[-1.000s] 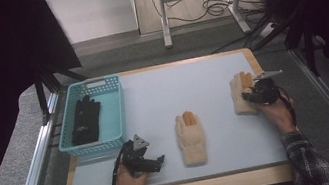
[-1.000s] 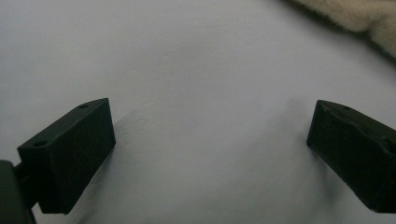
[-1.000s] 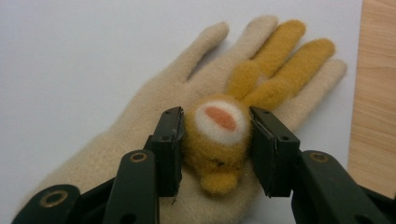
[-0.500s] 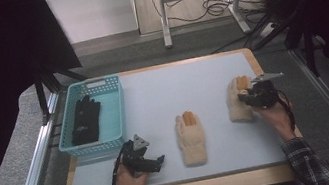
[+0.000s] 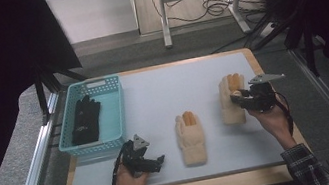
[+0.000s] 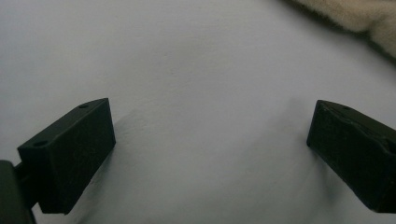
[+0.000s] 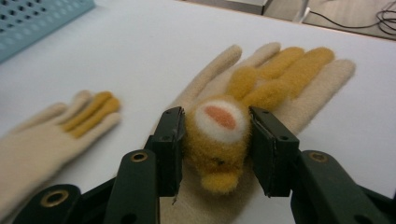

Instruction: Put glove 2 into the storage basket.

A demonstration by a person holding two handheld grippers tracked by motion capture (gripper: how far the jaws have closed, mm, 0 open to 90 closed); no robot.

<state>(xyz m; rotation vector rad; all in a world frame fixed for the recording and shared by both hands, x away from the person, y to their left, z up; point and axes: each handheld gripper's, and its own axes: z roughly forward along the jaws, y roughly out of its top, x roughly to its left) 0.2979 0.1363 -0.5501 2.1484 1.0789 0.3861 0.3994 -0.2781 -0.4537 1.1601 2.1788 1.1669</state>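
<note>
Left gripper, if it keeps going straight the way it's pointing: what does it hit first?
Most likely the cream glove lying mid-table. The left gripper points toward it with open, empty jaws over bare table; the glove's fuzzy edge shows at the top right of the left gripper view, slightly off-centre, so it might only graze it.

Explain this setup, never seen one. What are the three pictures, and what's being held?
No robot: a person holds a two-jaw gripper in each hand at a table. The high view looks down from above; the other two cameras ride on the grippers, looking along their black jaws. The right gripper is clamped on the orange animal face of a cream glove. The left gripper rests open with nothing between its jaws. A second cream glove lies mid-table, and a blue basket holds a black glove.
</note>
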